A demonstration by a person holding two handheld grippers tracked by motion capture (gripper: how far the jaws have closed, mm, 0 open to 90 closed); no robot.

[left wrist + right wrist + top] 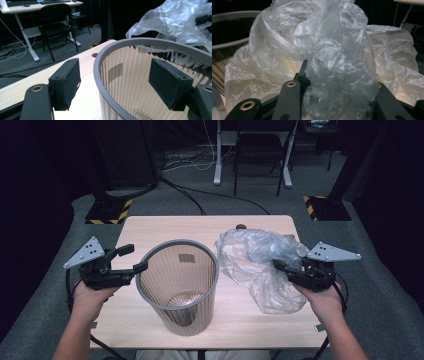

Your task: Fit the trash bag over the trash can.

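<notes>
High view: my left gripper (132,259) straddles the bin (177,285) rim at nine o'clock to steady it. Left gripper view: jaws spread, not touching the rim. Right gripper view: jaws pinch the bag (332,62), lifted for lining.

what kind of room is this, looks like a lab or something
Probably a recording lab or studio, not a home. Black curtains enclose a small wooden table, yellow-and-black striped stand bases flank it on grey carpet, cables trail across the floor, and a desk with a keyboard and a black chair stands behind.
</notes>
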